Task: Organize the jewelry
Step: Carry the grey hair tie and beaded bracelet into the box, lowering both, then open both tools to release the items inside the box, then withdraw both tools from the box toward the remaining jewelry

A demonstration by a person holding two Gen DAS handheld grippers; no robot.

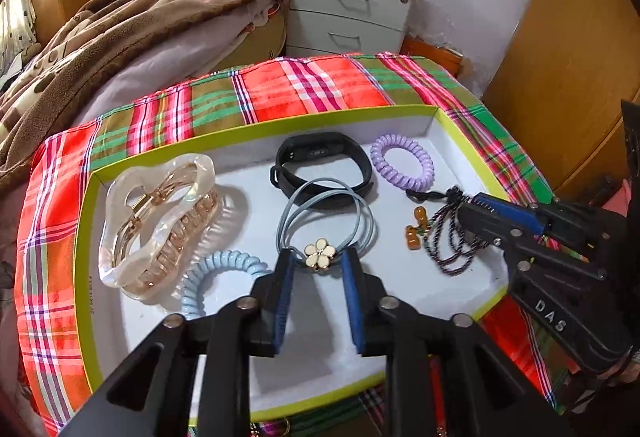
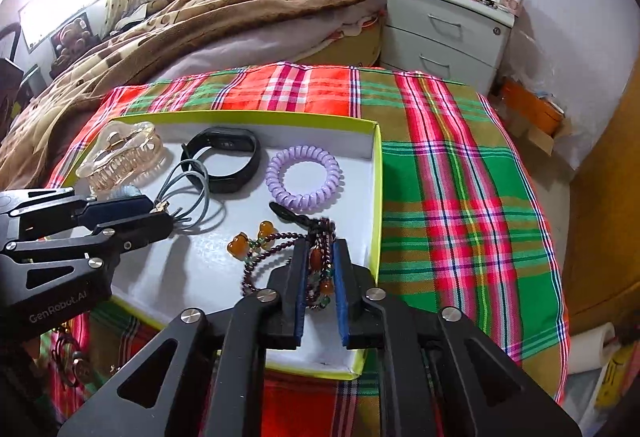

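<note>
Now, left tongs (image 1: 318,257) half-spread, pads straddling cream flower charm (image 1: 319,254) of grey hair tie (image 1: 326,215) — look closed in on it w/o full squeeze; cannot tell if gripped. Right tongs (image 2: 320,269) narrow, pads either side of dark beaded bracelet (image 2: 280,257), strands + amber beads (image 2: 248,239) bunched between; look clamped on it, not sure.

Both items inside white tray w/ lime rim (image 1: 256,127) on plaid-covered bench (image 2: 460,177). Hair tie loops run far from left tongs, long axis near-to-far, overlapping black fitness band (image 1: 320,165). Bracelet trails left + far from right tongs, near tray's right wall.

Also in tray: pearly claw clip (image 1: 160,221) far left, blue coil tie (image 1: 218,277) just left of left tongs, purple coil tie (image 2: 304,177) far of bracelet, close to touching a dark tab (image 2: 286,213) by it.

Key relation, judged: each tongs already on own item, left nearer hair tie, right nearer bracelet. Next likely lift + separate; risk = tie loops dragging band, bracelet strands snagging tab.
</note>
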